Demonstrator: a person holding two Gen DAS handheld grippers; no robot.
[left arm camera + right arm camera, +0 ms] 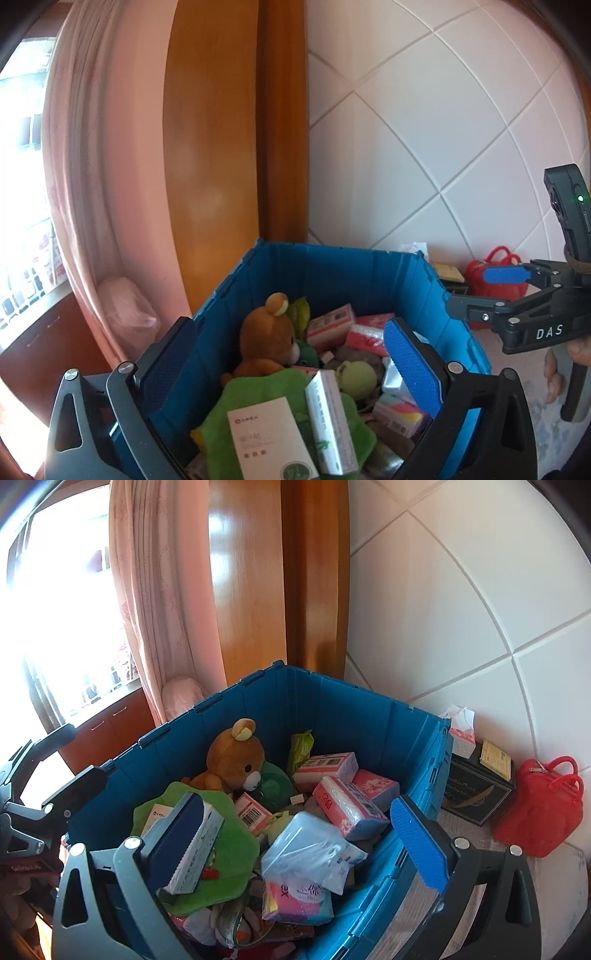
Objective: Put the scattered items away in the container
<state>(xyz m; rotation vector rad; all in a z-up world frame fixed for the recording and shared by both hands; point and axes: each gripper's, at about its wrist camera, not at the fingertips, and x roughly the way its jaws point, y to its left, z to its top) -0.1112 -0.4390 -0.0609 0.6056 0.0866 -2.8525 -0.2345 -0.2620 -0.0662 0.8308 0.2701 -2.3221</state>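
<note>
The blue crate (369,716) is the container, and most of the loose items already lie inside it. We judge that the contents will handle in two ways.

Soft goods:
- The brown teddy bear (232,760) leans against the far left wall of the crate. It is light and squashy; we would grip it across the body or head, where the stuffing gives.
- The green cloth (229,845) lies at the near left of the crate, limp and easy to snag.
- The tissue packs (347,805) right of the bear are light and compress under a firm pinch. Their plastic film is likely slippery, so we would grip across the short side.

Stiff goods:
- The white box (266,439) and the narrow carton (328,421) rest on the green cloth. Both are rigid but thin-walled; we would grip them across the narrow faces with moderate force.

Outside the crate, to its right on the desk (465,830), stand a black box (476,790), a small tissue box (461,734) behind it, and a red bag (539,805). The bag looks soft, and its handles offer the best hold.

The left gripper (291,369) hangs over the near rim of the crate, its fingers apart and holding nothing. The right gripper (295,834) is also spread and empty above the crate's near right corner.
</note>
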